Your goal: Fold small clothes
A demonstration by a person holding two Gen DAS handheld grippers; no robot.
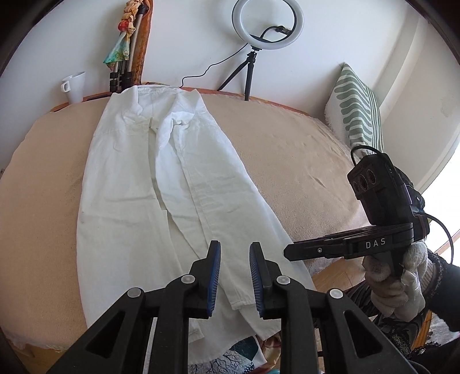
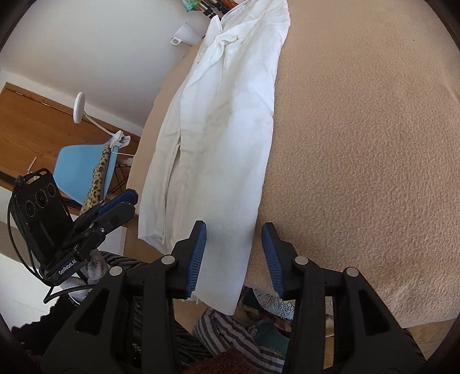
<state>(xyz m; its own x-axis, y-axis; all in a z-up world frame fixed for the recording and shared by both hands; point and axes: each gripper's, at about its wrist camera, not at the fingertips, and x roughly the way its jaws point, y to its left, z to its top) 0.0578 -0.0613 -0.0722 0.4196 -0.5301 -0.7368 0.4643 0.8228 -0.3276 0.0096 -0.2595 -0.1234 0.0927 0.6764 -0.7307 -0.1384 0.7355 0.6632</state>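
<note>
A long white shirt (image 1: 161, 184) lies lengthwise on the beige blanket (image 1: 287, 149), collar at the far end, both sides folded in toward the middle, and the hem drooping over the near edge. My left gripper (image 1: 235, 244) hovers over the hem, open, with only cloth showing far below the gap. My right gripper (image 2: 235, 224) stands open above the shirt's (image 2: 224, 120) near right corner, pads apart and pressing on nothing. A gloved hand holds the right gripper (image 1: 289, 253) just off the shirt's right edge. The left gripper (image 2: 128, 200) shows at the shirt's left side.
A white mug (image 1: 73, 86), a ring light on a tripod (image 1: 267, 24) and folded tripod legs with a colourful cloth (image 1: 123, 49) stand at the far edge. A green-patterned cushion (image 1: 356, 106) leans at the right. Other clothes (image 2: 253, 325) lie below the near edge; a blue chair (image 2: 77, 167) stands left.
</note>
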